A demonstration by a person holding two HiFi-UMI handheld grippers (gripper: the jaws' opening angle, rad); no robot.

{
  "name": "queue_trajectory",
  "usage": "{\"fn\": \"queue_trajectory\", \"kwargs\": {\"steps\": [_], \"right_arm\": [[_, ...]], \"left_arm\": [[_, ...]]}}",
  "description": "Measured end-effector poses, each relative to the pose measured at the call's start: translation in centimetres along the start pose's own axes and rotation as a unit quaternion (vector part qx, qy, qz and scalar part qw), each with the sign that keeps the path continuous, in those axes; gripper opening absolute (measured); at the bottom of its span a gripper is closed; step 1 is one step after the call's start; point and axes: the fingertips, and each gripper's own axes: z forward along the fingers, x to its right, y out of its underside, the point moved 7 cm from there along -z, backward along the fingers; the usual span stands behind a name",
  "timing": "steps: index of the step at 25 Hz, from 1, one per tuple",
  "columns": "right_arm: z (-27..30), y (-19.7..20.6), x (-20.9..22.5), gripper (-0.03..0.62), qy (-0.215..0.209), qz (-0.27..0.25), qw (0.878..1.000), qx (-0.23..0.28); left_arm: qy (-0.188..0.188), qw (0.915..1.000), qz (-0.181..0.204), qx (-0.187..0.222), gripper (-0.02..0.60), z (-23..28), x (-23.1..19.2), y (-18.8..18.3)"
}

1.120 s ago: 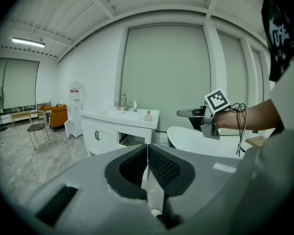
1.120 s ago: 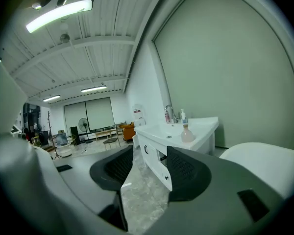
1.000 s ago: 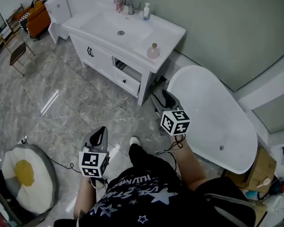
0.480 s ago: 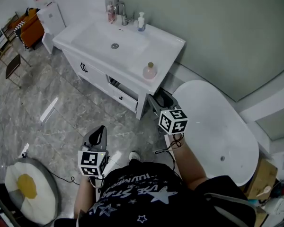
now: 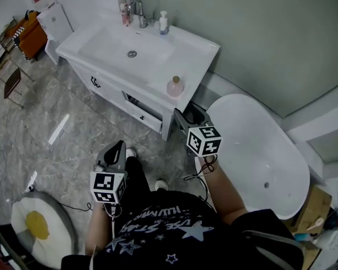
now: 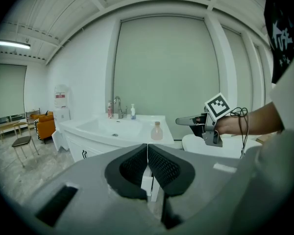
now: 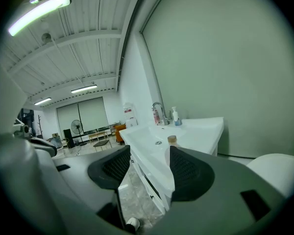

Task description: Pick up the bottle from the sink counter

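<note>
Over the last second the person has walked up to the vanity, so the sink counter [image 5: 200, 41] looks closer and the right gripper [image 5: 190, 116] has crept toward its front corner. The squat pink bottle [image 5: 175, 86] stands on that corner, about 11 o'clock from the right gripper and still apart from it. The right jaws are spread wide with nothing between them. The left gripper [image 5: 117, 149] trails at 8 o'clock, jaws pressed together and empty. Looks like it's still the approach, no grab yet.
</note>
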Motion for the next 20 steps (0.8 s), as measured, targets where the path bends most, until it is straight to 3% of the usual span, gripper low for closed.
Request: {"fn": "queue_trajectory", "kwargs": {"steps": [10, 20], "right_arm": [[5.2, -0.2, 2.0, 0.298, 0.044, -0.005, 0.999, -0.013], [13.4, -0.2, 5.0, 0.298, 0.102, -0.029, 0.994, -0.038]], "left_arm": [[0.057, 0.9983, 0.01, -0.002, 0.02, 7.9, -3.9, -1.4], [0.126, 0.9913, 0.031, -0.024, 0.02, 18.7, -10.3, -4.5]]}}
